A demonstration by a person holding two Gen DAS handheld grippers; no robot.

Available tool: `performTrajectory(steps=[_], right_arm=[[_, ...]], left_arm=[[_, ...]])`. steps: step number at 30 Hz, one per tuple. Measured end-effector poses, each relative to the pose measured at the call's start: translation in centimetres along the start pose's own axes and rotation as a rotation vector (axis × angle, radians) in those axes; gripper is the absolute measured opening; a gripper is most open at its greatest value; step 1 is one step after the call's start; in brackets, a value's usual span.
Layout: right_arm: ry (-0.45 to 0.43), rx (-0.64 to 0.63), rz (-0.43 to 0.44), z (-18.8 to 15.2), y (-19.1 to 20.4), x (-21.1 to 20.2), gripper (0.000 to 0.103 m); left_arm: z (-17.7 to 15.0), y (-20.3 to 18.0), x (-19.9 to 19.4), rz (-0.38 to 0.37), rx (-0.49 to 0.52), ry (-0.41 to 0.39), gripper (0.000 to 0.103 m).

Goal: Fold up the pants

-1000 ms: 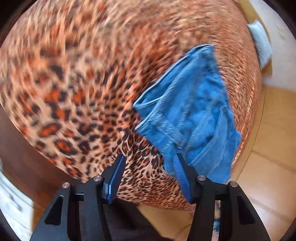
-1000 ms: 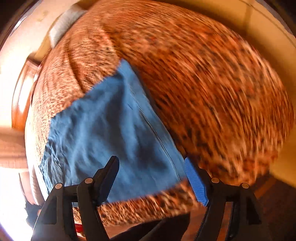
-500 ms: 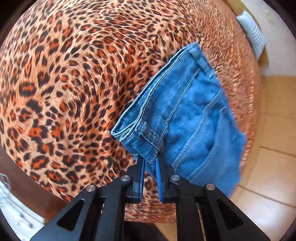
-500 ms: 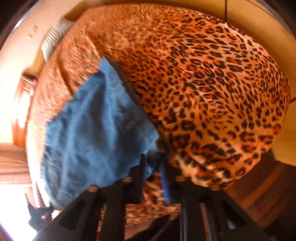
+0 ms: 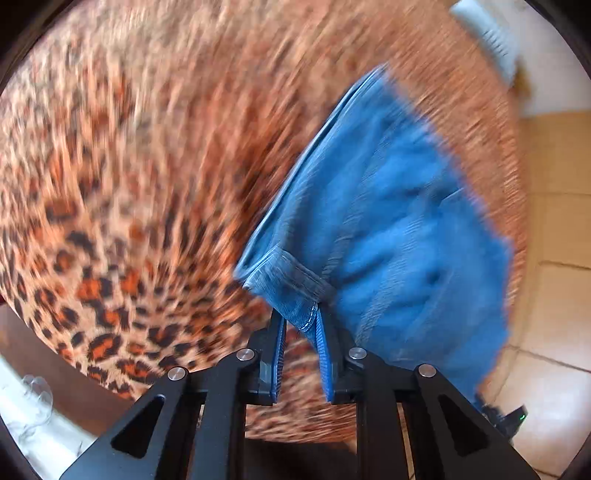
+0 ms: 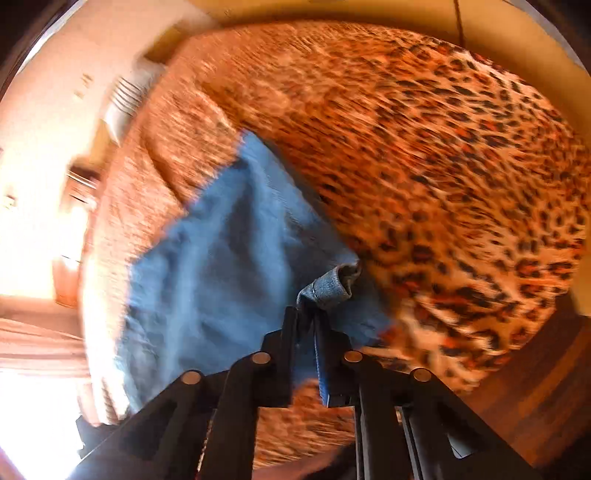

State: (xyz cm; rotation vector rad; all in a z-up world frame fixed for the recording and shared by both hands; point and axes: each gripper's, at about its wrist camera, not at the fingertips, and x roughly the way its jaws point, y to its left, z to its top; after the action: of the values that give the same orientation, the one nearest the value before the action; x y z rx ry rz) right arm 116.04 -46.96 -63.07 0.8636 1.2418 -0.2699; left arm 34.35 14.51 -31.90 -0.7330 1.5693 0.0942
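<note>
Blue denim pants (image 5: 388, 221) lie folded on a leopard-print bedspread (image 5: 129, 184). My left gripper (image 5: 300, 317) pinches the near waistband corner, which sits between its fingertips and is lifted a little; its jaws are opening slightly. In the right wrist view the pants (image 6: 221, 266) stretch away to the upper left over the bedspread (image 6: 443, 147). My right gripper (image 6: 306, 312) is closing on the near hem corner, and a bunched fold of denim stands up just beyond its tips. Both views are blurred by motion.
A pale pillow (image 5: 487, 33) lies at the far end of the bed, also visible in the right wrist view (image 6: 125, 99). Tiled floor (image 5: 554, 229) runs along the right of the bed. A dark wooden bed frame (image 5: 44, 362) (image 6: 535, 387) borders the near edge.
Both grippers went from wide open above the pants' near edge to closed on its corners. The pinched denim has since lifted off the bedspread, and the left gripper shifted sideways.
</note>
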Motion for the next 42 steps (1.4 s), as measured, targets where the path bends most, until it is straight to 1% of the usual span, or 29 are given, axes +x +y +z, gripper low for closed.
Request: performTrajectory(steps=[2,4,5,6,8,10,12,13,14,15,17,18,19,20,21,22,23,25,26,27,28,29,30,32,34,35,37,38,42], right_arm=[[0.053,0.016,-0.061,-0.5,-0.6,1.1,0.029],[0.024,0.089,-0.019,-1.4,-1.6,0.3,0.044],[-0.015,0.150,0.043,-2.0,-2.4,-0.9,0.061],[-0.038,0.182,0.063,-2.4,-3.0,-1.6,0.073],[-0.079,0.250,0.107,-3.3,-4.2,-3.1,0.076],[-0.088,0.284,0.143,-4.0,-5.0,-3.5,0.076],[-0.100,0.307,0.181,-4.6,-5.7,-3.4,0.076],[-0.106,0.317,0.210,-4.7,-5.8,-3.1,0.076],[-0.109,0.325,0.239,-4.6,-5.9,-2.7,0.076],[-0.107,0.330,0.257,-4.5,-6.0,-2.1,0.076],[-0.106,0.335,0.277,-4.2,-6.0,-0.8,0.076],[-0.096,0.345,0.283,-3.9,-6.1,0.2,0.076],[-0.092,0.350,0.285,-3.8,-6.1,0.6,0.076],[-0.087,0.360,0.312,-3.4,-6.0,1.5,0.076],[-0.090,0.358,0.342,-3.1,-5.8,1.9,0.077],[-0.091,0.352,0.352,-3.0,-5.6,2.2,0.079],[-0.095,0.341,0.363,-2.6,-5.2,2.4,0.086],[-0.108,0.325,0.428,-2.1,-5.0,2.4,0.088],[-0.099,0.324,0.451,-1.8,-5.0,2.6,0.088],[-0.085,0.323,0.496,-1.8,-5.4,3.0,0.088],[-0.080,0.319,0.515,-1.8,-5.6,3.1,0.088],[-0.076,0.312,0.536,-1.9,-5.9,3.2,0.086],[-0.075,0.295,0.566,-2.0,-6.2,3.2,0.086],[-0.066,0.261,0.589,-2.2,-6.3,3.2,0.086],[-0.053,0.223,0.586,-2.2,-6.0,3.2,0.086],[-0.050,0.202,0.579,-2.3,-5.7,3.2,0.086],[-0.049,0.163,0.565,-3.1,-5.7,2.9,0.086],[-0.051,0.150,0.564,-3.2,-5.5,2.9,0.086],[-0.093,0.145,0.572,-4.0,-5.1,2.8,0.086]], left_arm=[[-0.3,0.9,-0.5,-0.052,-0.039,0.001,0.019],[-0.4,0.9,-2.2,-0.078,-0.004,-0.014,0.030],[-0.5,0.8,-3.2,-0.062,0.019,-0.030,0.032],[-0.5,0.7,-4.4,-0.043,0.055,-0.053,0.036],[-0.4,0.2,-6.4,0.003,0.129,-0.090,0.039],[-0.1,-1.2,-8.0,0.045,0.188,-0.127,0.044],[0.4,-3.2,-8.5,0.047,0.230,-0.147,0.045],[0.7,-5.2,-8.4,0.046,0.260,-0.155,0.046],[0.4,-6.2,-8.8,0.045,0.290,-0.153,0.047],[0.2,-8.1,-8.6,0.041,0.325,-0.142,0.048],[-0.3,-13.7,-7.2,0.023,0.413,-0.106,0.048],[-1.1,-15.1,-7.7,0.016,0.448,-0.093,0.050],[-1.9,-18.8,-6.5,0.013,0.519,-0.066,0.052],[-2.2,-20.4,-6.3,0.017,0.560,-0.048,0.052],[-3.2,-24.1,-4.9,0.026,0.637,-0.019,0.053],[-3.8,-26.6,-3.9,0.034,0.690,0.000,0.053],[-4.5,-29.2,-2.6,0.051,0.750,0.017,0.053],[-6.6,-36.0,0.8,0.096,0.899,0.063,0.056],[-7.4,-38.5,2.1,0.111,0.949,0.082,0.056],[-7.9,-40.6,3.4,0.118,0.985,0.100,0.056],[-8.6,-43.5,5.2,0.128,1.029,0.126,0.056],[-8.9,-45.9,7.1,0.132,1.059,0.154,0.058],[-9.3,-48.8,9.4,0.139,1.099,0.202,0.059],[-9.3,-53.0,13.5,0.176,1.161,0.260,0.059],[-8.9,-56.4,17.6,0.242,1.228,0.296,0.059],[-8.6,-57.5,19.0,0.255,1.250,0.325,0.059],[-8.0,-59.5,22.1,0.282,1.310,0.427,0.059],[-7.8,-60.1,23.2,0.293,1.341,0.465,0.059],[-7.3,-62.8,26.5,0.366,1.506,0.560,0.059]])
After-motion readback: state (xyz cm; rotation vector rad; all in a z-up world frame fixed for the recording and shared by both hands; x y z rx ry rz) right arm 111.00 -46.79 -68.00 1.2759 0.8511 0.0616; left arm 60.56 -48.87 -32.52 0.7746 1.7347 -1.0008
